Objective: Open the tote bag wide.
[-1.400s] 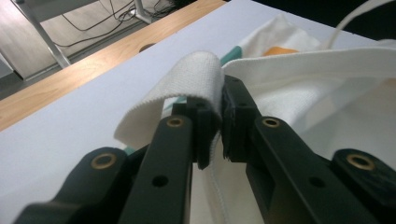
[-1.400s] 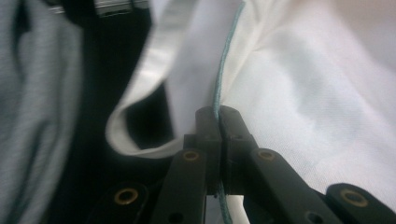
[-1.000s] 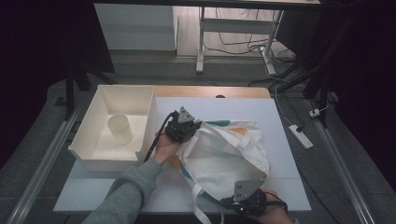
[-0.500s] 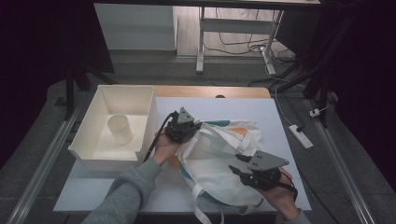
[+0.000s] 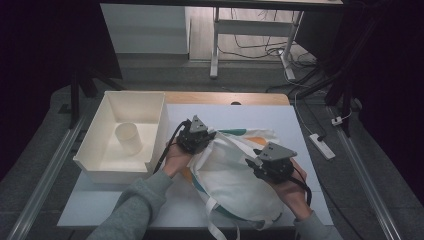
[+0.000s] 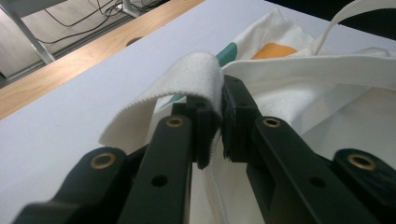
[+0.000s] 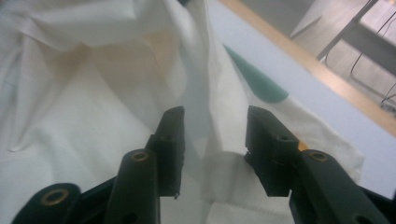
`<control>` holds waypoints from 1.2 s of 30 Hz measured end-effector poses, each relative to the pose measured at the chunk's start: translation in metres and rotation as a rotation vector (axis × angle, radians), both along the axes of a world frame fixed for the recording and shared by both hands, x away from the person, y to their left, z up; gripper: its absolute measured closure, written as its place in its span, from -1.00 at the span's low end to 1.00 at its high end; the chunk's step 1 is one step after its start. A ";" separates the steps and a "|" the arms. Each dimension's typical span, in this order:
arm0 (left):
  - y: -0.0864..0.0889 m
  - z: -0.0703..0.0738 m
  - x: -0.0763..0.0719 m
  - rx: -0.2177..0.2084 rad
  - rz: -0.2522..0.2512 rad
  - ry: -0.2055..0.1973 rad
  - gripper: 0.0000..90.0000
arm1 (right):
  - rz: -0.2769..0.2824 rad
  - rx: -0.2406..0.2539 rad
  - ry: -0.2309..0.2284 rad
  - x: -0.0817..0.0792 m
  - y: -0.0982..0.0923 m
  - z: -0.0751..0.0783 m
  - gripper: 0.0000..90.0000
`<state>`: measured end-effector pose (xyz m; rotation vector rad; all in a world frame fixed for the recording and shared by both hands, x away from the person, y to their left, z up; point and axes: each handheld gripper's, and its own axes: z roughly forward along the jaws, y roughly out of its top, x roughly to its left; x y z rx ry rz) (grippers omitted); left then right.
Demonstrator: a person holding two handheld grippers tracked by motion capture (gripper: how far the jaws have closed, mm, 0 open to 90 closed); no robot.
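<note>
While a white cloth bag printed with teal and orange shapes lies crumpled across the middle of the counter, the left hand-held gripper sits at the bag's 10 o'clock edge and the right hand-held gripper rests over its 3 o'clock side. In the left gripper view, the left hand-held gripper has its jaws closed tight on a white woven strap of the bag, the strap curling up and over the left jaw tip. In the right gripper view, the right hand-held gripper has its 2 jaws spread apart, with a raised fold of the bag standing between them; whether the pads touch the cloth cannot be told. A white tray stands at the counter's 9 o'clock side, just beside the left hand, with a pale cylindrical cup upright inside it. The bag's loose straps trail toward 6 o'clock. The right hand lies against the bag's edge.
</note>
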<state>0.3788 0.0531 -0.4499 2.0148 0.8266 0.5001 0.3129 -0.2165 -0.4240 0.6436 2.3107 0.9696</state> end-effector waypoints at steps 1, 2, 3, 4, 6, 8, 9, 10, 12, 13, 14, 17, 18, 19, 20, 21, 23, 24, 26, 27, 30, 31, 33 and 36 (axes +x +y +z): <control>0.000 0.000 0.000 0.000 -0.002 0.001 0.81 | -0.008 -0.013 0.010 0.004 0.001 -0.002 0.34; 0.000 0.000 0.000 0.001 -0.005 0.001 0.81 | -0.020 -0.036 0.010 0.008 0.002 -0.005 0.41; 0.000 0.000 0.000 0.003 -0.007 0.000 0.81 | -0.024 -0.055 0.020 0.012 0.002 -0.008 0.48; 0.000 -0.001 0.000 0.004 -0.009 0.001 0.81 | -0.019 -0.057 0.038 0.016 0.002 -0.011 0.56; -0.001 -0.001 0.000 0.008 -0.016 0.001 0.81 | -0.004 -0.047 0.085 0.022 0.000 -0.015 0.78; -0.002 -0.001 -0.001 0.012 -0.011 -0.004 0.81 | 0.000 -0.055 0.089 0.022 0.000 -0.016 0.85; -0.001 -0.001 0.000 0.007 -0.012 -0.002 0.81 | 0.007 -0.048 0.086 0.022 0.000 -0.013 0.86; 0.000 -0.001 0.000 -0.001 -0.012 0.000 0.81 | 0.008 -0.032 0.076 0.020 -0.001 -0.008 0.87; 0.002 0.000 0.001 -0.021 -0.021 0.009 0.81 | 0.000 0.016 0.030 0.019 -0.006 0.006 0.87; 0.002 0.000 0.001 -0.032 -0.026 0.012 0.81 | -0.016 0.041 0.007 0.021 -0.009 0.012 0.87; 0.001 0.001 0.000 -0.034 -0.024 0.008 0.80 | -0.030 0.060 -0.007 0.025 -0.012 0.017 0.87; -0.003 0.000 -0.002 -0.009 -0.026 -0.006 0.80 | -0.076 0.094 -0.028 0.044 -0.019 0.018 0.87; -0.005 -0.001 -0.002 0.000 -0.027 -0.010 0.80 | -0.092 0.103 -0.023 0.053 -0.021 0.015 0.87; -0.007 -0.002 -0.002 0.005 -0.032 -0.011 0.80 | -0.105 0.116 -0.016 0.061 -0.023 0.011 0.87; -0.008 -0.002 -0.002 0.009 -0.034 -0.012 0.80 | -0.115 0.117 -0.010 0.069 -0.024 0.008 0.87; -0.010 -0.003 -0.002 0.017 -0.034 -0.017 0.80 | -0.127 0.119 -0.001 0.076 -0.026 0.005 0.87; -0.014 -0.005 -0.001 0.038 -0.037 -0.026 0.80 | -0.138 0.109 -0.004 0.088 -0.026 -0.001 0.87; -0.016 -0.007 -0.001 0.045 -0.037 -0.030 0.80 | -0.146 0.099 -0.005 0.093 -0.026 -0.004 0.87; -0.020 -0.009 0.001 0.059 -0.037 -0.029 0.80 | -0.151 0.071 -0.008 0.103 -0.024 -0.010 0.87; -0.021 -0.010 0.003 0.065 -0.035 -0.026 0.80 | -0.157 0.066 -0.004 0.107 -0.024 -0.014 0.87; -0.025 -0.015 0.007 0.081 -0.034 -0.015 0.80 | -0.169 0.070 0.024 0.119 -0.024 -0.024 0.87; -0.026 -0.017 0.009 0.083 -0.032 -0.008 0.80 | -0.168 0.060 0.035 0.123 -0.024 -0.028 0.87; -0.027 -0.022 0.013 0.087 -0.032 0.008 0.80 | -0.164 0.035 0.050 0.127 -0.023 -0.035 0.87; -0.030 -0.029 0.018 0.088 -0.026 0.037 0.80 | -0.166 0.003 0.078 0.133 -0.023 -0.046 0.87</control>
